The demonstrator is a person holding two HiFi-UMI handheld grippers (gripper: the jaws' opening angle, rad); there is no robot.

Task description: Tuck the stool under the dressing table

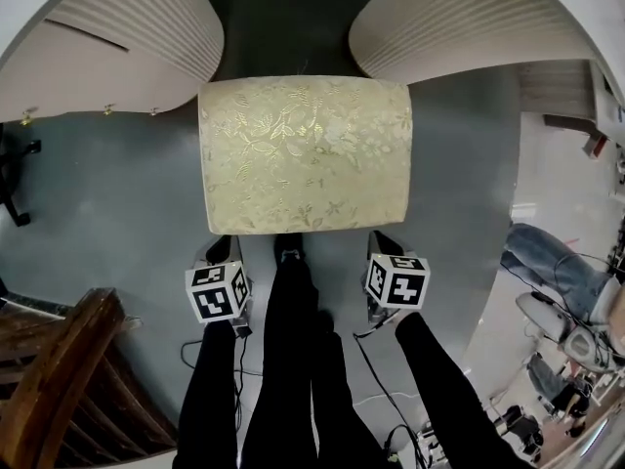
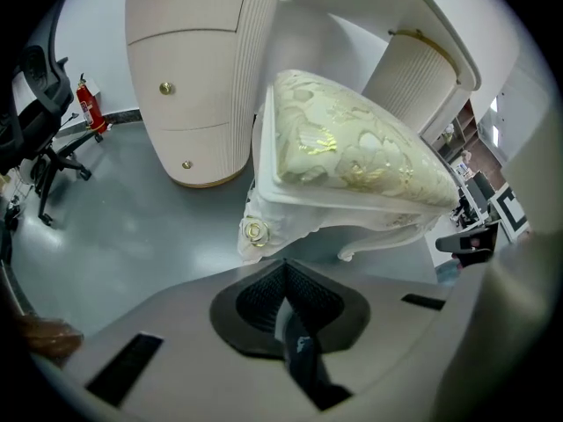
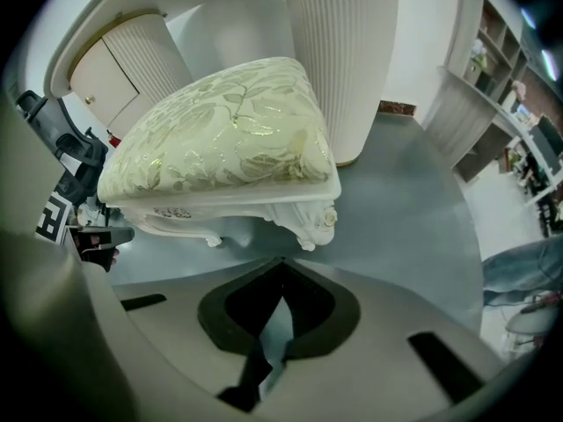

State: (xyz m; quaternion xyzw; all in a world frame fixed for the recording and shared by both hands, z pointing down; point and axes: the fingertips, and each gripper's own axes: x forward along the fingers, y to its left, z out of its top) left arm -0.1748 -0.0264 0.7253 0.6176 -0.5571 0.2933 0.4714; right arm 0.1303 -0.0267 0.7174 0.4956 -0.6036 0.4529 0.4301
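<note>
Grey floor (image 1: 117, 193) under stool (image 1: 305, 154) and dressing table (image 1: 137, 37)

We see the stool (image 1: 305, 154) on the grey floor (image 1: 117, 193), between the dressing table's (image 1: 137, 27) two ribbed pedestals, with left gripper (image 1: 226, 251) and right gripper (image 1: 383, 243) at its near corners.

Bright, even light is thrown from overhead in all three views. A soft sheen is spread over the grey floor (image 2: 132, 227), and gold glints are caught on the cushion of the stool (image 1: 305, 154). Only a faint shadow is cast beneath its seat. Straight lines are bent strongly by the fisheye lenses, and the corners are blacked out. The nearest foreground in both gripper views is rendered soft.
</note>
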